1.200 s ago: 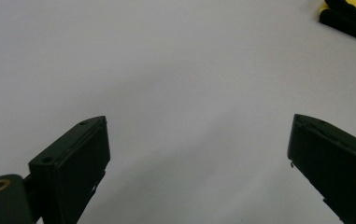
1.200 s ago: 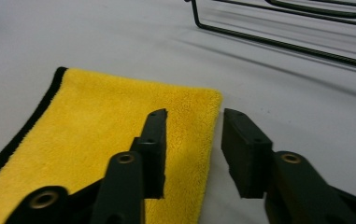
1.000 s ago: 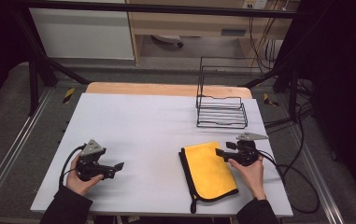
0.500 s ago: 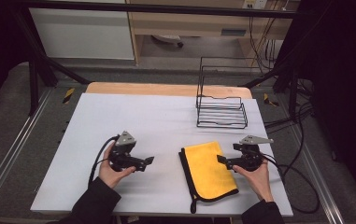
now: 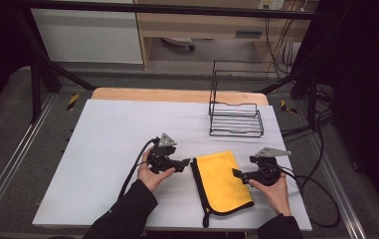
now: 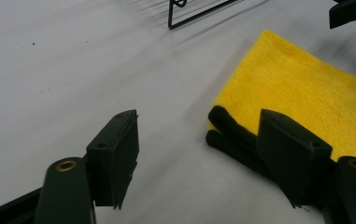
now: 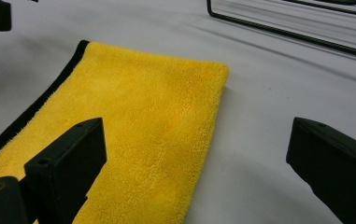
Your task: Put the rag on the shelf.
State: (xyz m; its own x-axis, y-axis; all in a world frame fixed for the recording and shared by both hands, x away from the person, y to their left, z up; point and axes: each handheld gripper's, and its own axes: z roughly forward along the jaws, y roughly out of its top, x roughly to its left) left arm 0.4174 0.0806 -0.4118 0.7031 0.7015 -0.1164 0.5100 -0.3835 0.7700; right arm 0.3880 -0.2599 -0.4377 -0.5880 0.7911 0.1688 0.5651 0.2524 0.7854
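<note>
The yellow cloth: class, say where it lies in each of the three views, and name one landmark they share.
High view: the yellow cloth lies low and right of centre, between the two grippers.
Left gripper view: right half, its black-edged corner beside the right-hand jaw.
Right gripper view: left and centre, running under the left-hand jaw.
Shared landmark: the black wire rack beyond the cloth.

You are facing a white tabletop with a strip of bare wood along its far edge, set on grey carpeted floor and flanked by metal rails. Beyond it stand a white cabinet and a wooden shelf unit. Black drapes darken your right side, where cables trail down.
</note>
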